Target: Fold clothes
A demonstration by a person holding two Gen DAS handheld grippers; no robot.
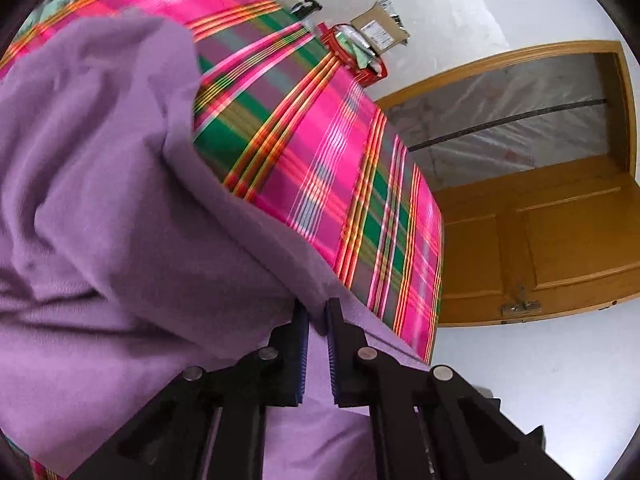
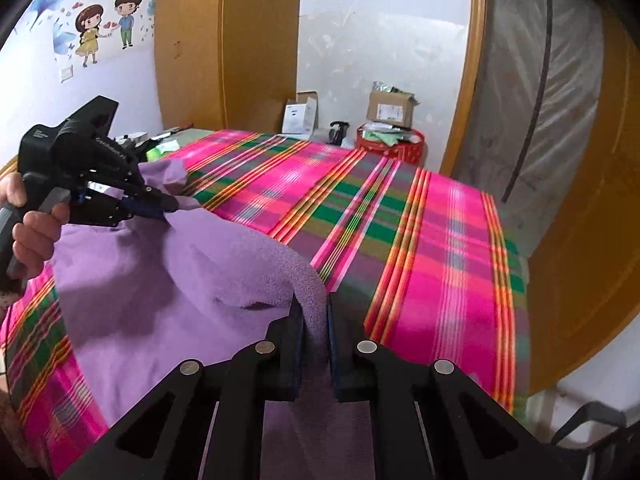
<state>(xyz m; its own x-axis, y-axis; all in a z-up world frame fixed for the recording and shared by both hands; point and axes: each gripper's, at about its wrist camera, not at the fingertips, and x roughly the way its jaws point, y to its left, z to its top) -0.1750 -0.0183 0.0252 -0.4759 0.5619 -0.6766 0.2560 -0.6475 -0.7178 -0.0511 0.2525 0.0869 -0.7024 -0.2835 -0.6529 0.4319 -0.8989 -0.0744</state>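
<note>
Bed [image 2: 420, 232]: covered by a pink, green and orange plaid sheet, filling most of both views.
Door [image 1: 560, 240]: brown wood, beyond the far corner of the bed in the left wrist view; latch low on its panel.
Purple garment [image 2: 168, 280]: spread over the near left part of the bed, bunched and raised along one edge between the two grippers; lower part lying on the sheet.
Wall picture [image 2: 104, 28]: cartoon of two children, upper left of the right wrist view.
Red basket [image 2: 392, 140]: on the floor past the far end of the bed, stuffed with papers; cardboard box [image 2: 390, 110] just behind it.
Hand [image 2: 28, 232]: wrapped around the handle of the left gripper.
Right gripper [image 2: 316, 320]: clamped on a rolled edge of the purple garment, cloth pinched between both fingers.
Left gripper [image 1: 318, 320]: clenched on a fold of the same garment, cloth pressed between both pads; in the right wrist view, nipping the far corner, lifted above the sheet.
</note>
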